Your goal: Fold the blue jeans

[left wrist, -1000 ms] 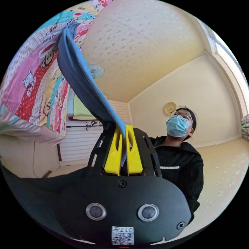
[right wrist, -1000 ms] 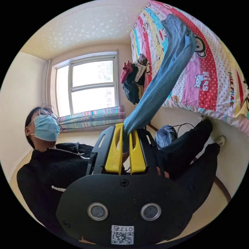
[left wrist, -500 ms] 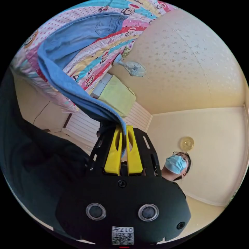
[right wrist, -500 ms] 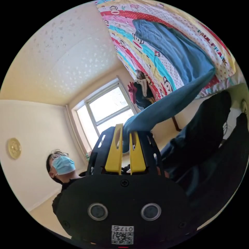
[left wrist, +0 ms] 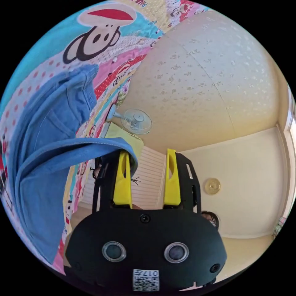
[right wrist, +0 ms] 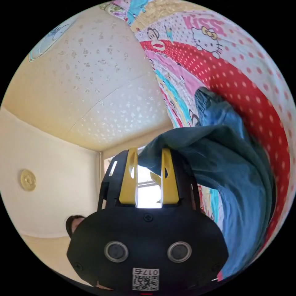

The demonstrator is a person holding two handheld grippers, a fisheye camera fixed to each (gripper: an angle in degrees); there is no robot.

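Observation:
The blue jeans lie doubled over on a colourful cartoon bedsheet. In the left gripper view my left gripper stands open, its yellow jaws wide apart. A hem edge of the jeans drapes over the tip of the jaw on the picture's left, and nothing is between the jaws. In the right gripper view the jeans lie bunched on the bedsheet. My right gripper is open too, with a fold of denim resting across its jaw tips and light showing between the jaws.
A fan stands beyond the bed below a speckled ceiling. A round ornament hangs on the cream wall. The top of a person's head shows behind the left gripper and behind the right one, the head at lower left.
Both grippers carried the jeans' ends up over the bed and onto the rest of the jeans. Both then opened and let go of the denim.

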